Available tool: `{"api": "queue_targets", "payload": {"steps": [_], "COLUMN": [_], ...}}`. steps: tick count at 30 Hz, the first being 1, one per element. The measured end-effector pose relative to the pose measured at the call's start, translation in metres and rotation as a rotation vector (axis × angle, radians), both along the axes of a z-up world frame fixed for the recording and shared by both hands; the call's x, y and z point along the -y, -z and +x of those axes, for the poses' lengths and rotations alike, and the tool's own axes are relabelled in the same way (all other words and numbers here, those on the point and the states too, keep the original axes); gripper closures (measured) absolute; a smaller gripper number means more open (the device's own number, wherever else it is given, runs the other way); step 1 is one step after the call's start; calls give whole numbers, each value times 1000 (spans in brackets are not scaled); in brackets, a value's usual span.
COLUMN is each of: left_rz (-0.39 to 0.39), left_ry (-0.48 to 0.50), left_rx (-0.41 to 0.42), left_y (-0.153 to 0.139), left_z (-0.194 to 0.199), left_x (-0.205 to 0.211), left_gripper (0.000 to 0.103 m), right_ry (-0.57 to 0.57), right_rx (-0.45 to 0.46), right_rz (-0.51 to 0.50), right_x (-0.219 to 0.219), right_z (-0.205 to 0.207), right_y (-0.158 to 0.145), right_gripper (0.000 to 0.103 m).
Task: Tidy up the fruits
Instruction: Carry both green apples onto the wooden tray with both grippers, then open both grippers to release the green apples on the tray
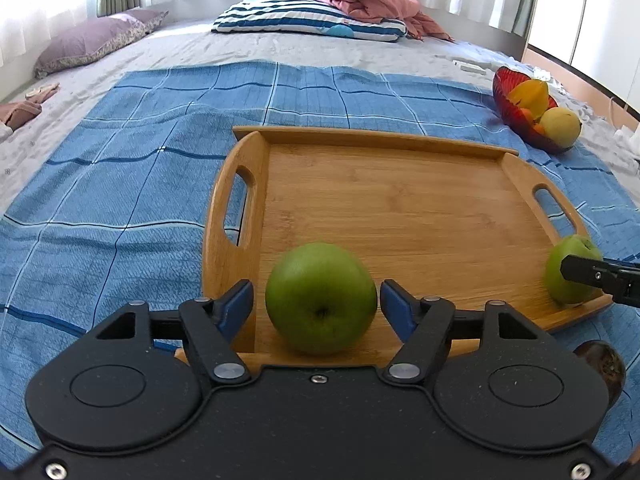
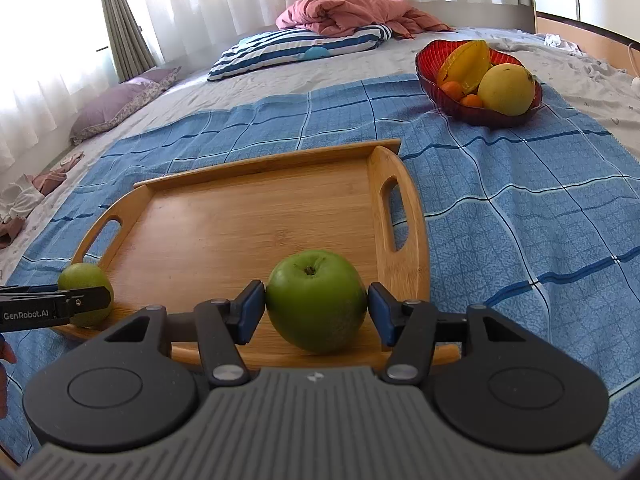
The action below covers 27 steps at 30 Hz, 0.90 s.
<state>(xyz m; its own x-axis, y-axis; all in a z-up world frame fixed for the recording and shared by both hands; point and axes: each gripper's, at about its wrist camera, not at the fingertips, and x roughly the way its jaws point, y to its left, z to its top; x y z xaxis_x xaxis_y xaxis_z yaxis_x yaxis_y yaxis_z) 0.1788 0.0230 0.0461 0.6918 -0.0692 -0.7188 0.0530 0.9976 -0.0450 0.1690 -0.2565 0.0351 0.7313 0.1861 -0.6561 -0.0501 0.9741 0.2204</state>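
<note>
A round green apple (image 1: 321, 298) sits at the near left corner of the bamboo handled tray (image 1: 384, 200), between the left gripper (image 1: 317, 304) jaws, which stand apart with gaps either side. A second green apple (image 2: 316, 300) rests at the near right corner; the right gripper (image 2: 316, 312) pads seem to press it, though contact is hard to confirm. A red glass fruit bowl (image 2: 428, 68) sits on the blue checked cloth (image 2: 520, 220).

Two apples on the tray, bowl beyond

Your tray (image 1: 384, 204) lies on the cloth (image 1: 132, 184) on the bed (image 1: 208, 46). One apple (image 1: 320, 298) sits at its near left corner, another apple (image 2: 316, 300) at its near right. The bowl (image 2: 434, 80) of fruit lies behind and right; pillows (image 1: 308, 18) lie farther back.
</note>
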Motion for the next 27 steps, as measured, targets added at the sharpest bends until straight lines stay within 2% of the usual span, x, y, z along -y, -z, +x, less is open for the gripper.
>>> {"api": "queue_targets", "payload": {"steps": [7, 11, 13, 17, 19, 27], "left_rz": [-2, -2, -2, 0, -5, -15], "left_ry": [-10, -9, -7, -6, -4, 20], "left_rx": [0, 8, 15, 28, 35, 97], "left_y": [1, 1, 1, -1, -3, -10], "left_z": [0, -3, -5, -11, -15, -40], "left_x": [-2, -4, -4, -4, -4, -1], "left_gripper": [27, 23, 18, 17, 13, 7], "right_ry": [0, 4, 4, -5, -14, -45], "right_rx": [-1, -3, -1, 14, 25, 95], "right_rz": [0, 14, 19, 31, 30, 0], "right_x": [0, 2, 2, 2, 0, -9], "right_z": [0, 0, -1, -4, -6, -23], "right_y": [0, 0, 1, 0, -1, -7], "right_gripper": [42, 38, 36, 27, 25, 15]}}
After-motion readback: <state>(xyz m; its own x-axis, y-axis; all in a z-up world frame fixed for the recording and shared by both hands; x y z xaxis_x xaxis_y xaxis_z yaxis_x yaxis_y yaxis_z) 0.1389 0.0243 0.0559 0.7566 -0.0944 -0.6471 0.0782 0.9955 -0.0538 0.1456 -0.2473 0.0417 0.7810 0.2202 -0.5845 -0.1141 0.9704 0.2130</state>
